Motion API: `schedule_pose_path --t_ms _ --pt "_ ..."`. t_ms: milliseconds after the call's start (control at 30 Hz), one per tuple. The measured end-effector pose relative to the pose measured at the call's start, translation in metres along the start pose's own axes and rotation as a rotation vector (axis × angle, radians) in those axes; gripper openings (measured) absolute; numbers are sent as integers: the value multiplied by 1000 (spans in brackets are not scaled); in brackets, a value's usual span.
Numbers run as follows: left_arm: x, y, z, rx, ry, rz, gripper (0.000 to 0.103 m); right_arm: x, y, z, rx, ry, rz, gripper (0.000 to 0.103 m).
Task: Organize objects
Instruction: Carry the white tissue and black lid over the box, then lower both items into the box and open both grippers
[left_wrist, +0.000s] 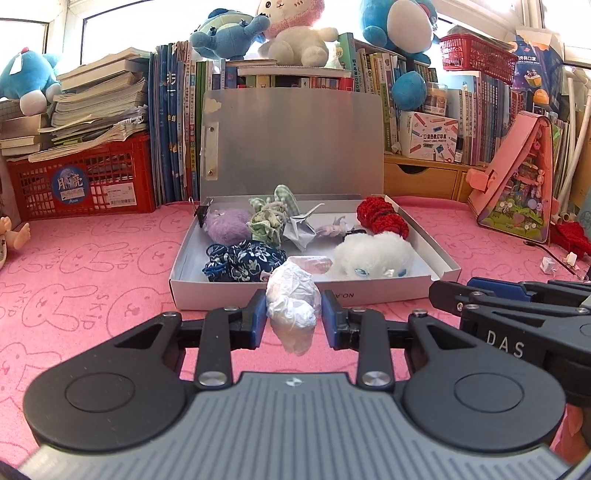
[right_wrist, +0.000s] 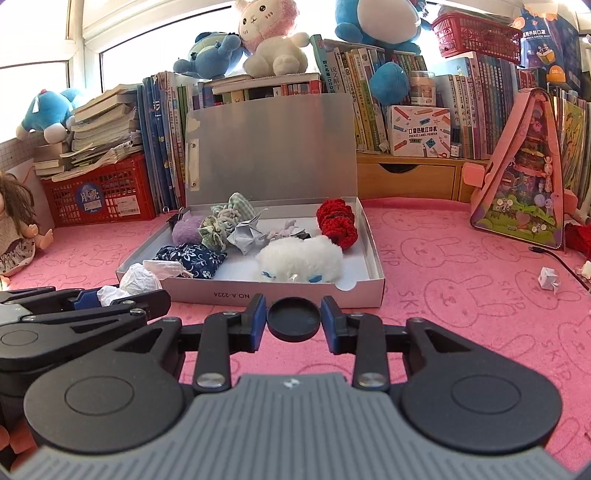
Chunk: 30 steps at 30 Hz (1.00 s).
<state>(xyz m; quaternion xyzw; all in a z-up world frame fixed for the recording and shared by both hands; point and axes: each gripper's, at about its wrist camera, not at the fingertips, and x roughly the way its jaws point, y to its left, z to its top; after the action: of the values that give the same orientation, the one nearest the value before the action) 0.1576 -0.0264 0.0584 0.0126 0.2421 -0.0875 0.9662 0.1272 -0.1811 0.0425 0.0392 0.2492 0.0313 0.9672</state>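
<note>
Ribbed grey housing fills the bottom of both wrist views. Left gripper (left_wrist: 294, 319) is clenched on a crumpled white paper wad (left_wrist: 293, 301), held in front of the open white cardboard box (left_wrist: 373, 293) on the pink rabbit-print mat (left_wrist: 92, 280). Only the right wrist view shows the right gripper (right_wrist: 293, 319) pinching a round black plastic cap (right_wrist: 293, 319) by its edges, near the box's front wall. Both held things sit outside the box. Wad's underside blurs; the cap's far face is hidden.
</note>
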Motion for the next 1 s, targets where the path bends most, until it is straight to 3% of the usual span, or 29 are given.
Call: schedule_pose_path --t_ms 500,867,967,1000 --pt "100 29 70 -7 1 60 37 86 -3 65 0 -7 10 38" --pt "143 42 67 -31 67 91 37 124 0 69 -11 22 -20 39" --pt "143 43 62 -18 74 93 45 123 0 66 -10 16 -15 58" --pt "142 43 61 -13 70 94 56 122 0 65 -14 15 -15 59"
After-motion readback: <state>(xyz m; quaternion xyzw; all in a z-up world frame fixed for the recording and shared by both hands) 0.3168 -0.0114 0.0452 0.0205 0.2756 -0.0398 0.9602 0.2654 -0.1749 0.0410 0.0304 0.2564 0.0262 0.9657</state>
